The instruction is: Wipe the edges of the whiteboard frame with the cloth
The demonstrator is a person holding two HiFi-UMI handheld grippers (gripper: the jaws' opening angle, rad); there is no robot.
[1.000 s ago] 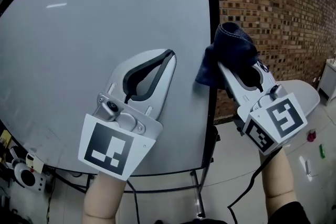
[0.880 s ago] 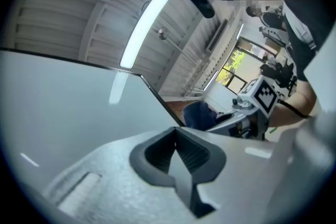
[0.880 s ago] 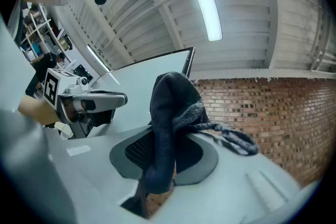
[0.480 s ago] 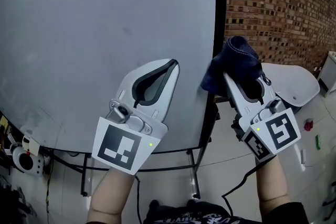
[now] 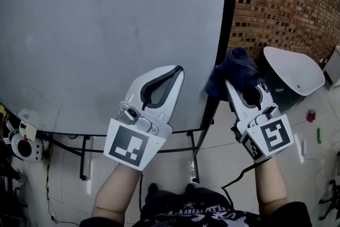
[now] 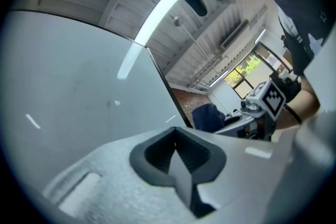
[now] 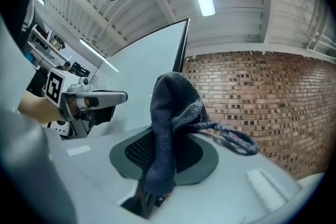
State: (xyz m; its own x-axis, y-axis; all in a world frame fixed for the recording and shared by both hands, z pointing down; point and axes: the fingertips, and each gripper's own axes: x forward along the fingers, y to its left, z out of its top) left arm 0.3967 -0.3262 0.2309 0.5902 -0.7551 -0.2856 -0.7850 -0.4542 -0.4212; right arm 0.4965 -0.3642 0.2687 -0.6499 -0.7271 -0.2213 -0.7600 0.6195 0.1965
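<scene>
The right gripper (image 5: 229,85) is clamped on a dark blue cloth (image 5: 236,64), by which its jaw tips are hidden. The cloth is held at the black right edge of the whiteboard frame (image 5: 227,18). The left gripper (image 5: 178,70) is closed on nothing, before the whiteboard. A brick wall (image 5: 281,2) is seen behind.

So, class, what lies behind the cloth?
The black frame of the whiteboard, with brick wall beside. The stretch of frame under the cloth is hidden.
</scene>
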